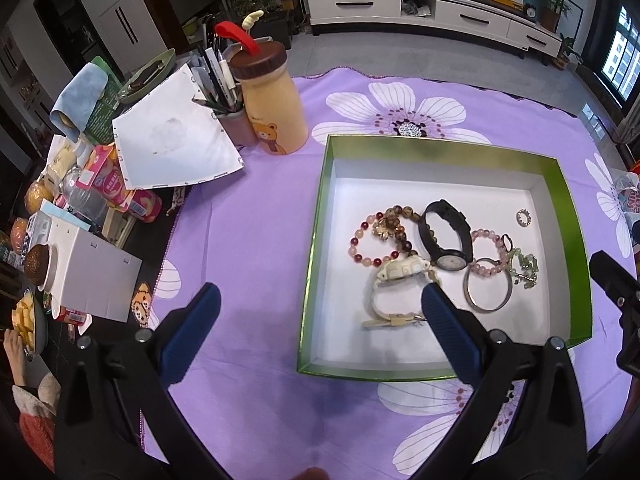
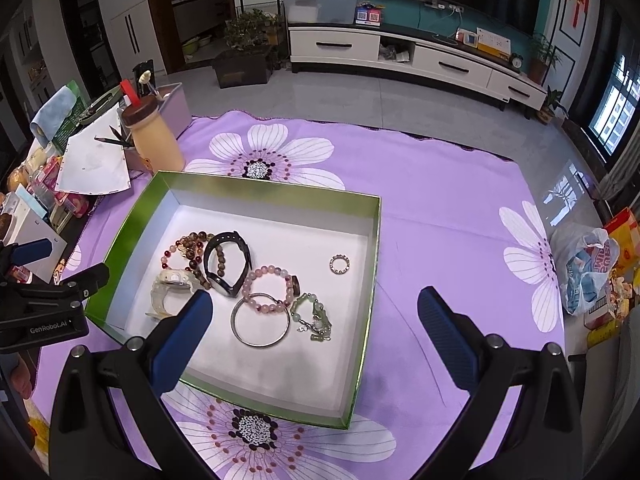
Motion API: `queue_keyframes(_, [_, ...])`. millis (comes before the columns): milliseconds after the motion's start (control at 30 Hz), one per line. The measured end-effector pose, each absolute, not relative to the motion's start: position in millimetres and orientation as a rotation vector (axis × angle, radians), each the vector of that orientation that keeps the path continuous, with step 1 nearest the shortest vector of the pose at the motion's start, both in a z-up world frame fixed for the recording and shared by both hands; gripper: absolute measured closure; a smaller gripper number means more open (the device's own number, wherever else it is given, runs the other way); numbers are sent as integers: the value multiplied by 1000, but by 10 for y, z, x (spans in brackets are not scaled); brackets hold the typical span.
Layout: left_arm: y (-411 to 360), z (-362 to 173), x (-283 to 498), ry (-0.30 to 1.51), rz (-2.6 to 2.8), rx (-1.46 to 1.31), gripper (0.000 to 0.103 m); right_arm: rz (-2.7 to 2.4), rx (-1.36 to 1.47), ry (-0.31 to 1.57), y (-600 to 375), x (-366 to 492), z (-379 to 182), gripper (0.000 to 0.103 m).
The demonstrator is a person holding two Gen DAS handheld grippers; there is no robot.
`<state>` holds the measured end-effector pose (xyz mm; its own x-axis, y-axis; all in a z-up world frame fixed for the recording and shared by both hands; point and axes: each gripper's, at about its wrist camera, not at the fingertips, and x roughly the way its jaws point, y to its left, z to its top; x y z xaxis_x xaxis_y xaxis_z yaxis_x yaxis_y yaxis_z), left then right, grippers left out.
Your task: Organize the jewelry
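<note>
A green box [image 1: 568, 208] [image 2: 120, 236] with a white floor lies on the purple flowered cloth. Inside it lie a black watch [image 1: 444, 232] [image 2: 224, 260], a white watch [image 1: 396, 280] [image 2: 172, 284], a red and pink bead bracelet [image 1: 370, 244], a brown bead bracelet [image 2: 196, 244], a pink bead bracelet [image 2: 266, 286], a silver bangle [image 1: 488, 290] [image 2: 260, 322], a green bead bracelet [image 1: 526, 266] [image 2: 314, 316] and a small ring [image 1: 523, 217] [image 2: 340, 265]. My left gripper [image 1: 320, 304] hangs open over the box's near left side. My right gripper [image 2: 316, 308] is open over its near right corner.
At the cloth's left stand a yellow bear bottle [image 1: 272, 108] [image 2: 154, 136], a pen cup [image 1: 236, 120], white paper [image 1: 172, 144] and snack packets [image 1: 120, 188]. A plastic bag [image 2: 588, 272] lies at the right edge. Purple cloth [image 2: 460, 240] stretches right of the box.
</note>
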<state>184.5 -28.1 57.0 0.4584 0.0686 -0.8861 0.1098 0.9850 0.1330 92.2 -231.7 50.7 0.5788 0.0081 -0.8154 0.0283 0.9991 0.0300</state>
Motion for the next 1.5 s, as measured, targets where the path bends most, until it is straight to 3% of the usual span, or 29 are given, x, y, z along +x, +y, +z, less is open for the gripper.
queue_keyframes(1500, [-320,539,1852,1106,-16,178,2,-22,56,955,-2408,897,475,1])
